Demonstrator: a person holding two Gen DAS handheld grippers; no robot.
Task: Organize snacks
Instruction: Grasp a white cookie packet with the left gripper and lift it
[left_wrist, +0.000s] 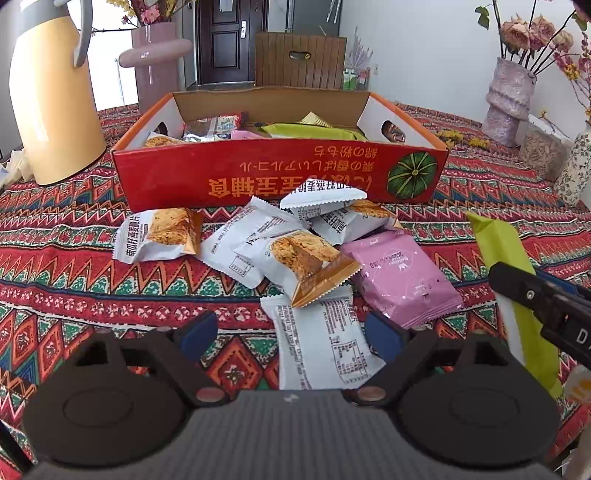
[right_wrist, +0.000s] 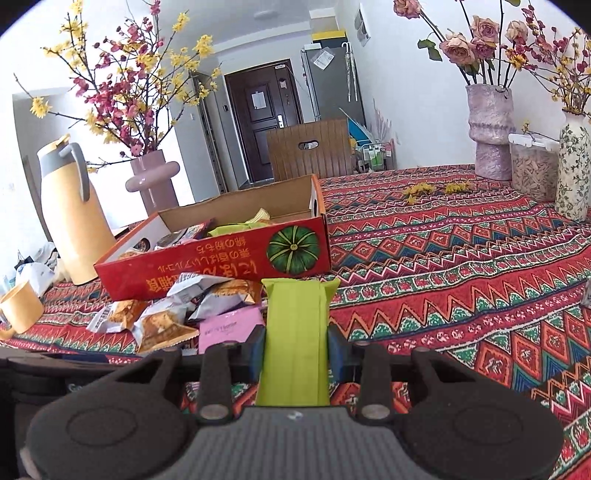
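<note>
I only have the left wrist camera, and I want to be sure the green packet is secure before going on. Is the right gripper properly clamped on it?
Observer: Yes. The right wrist view shows the right gripper with a blue pad pressed against each side of the green packet.
Operator: Does much stick out past the pads?
Observer: A long stretch projects forward, pointing roughly toward the red box.
Operator: Is there anything left of the thermos that I can't see?
Observer: A yellow mug stands near the table's edge, left of the yellow thermos.
</note>
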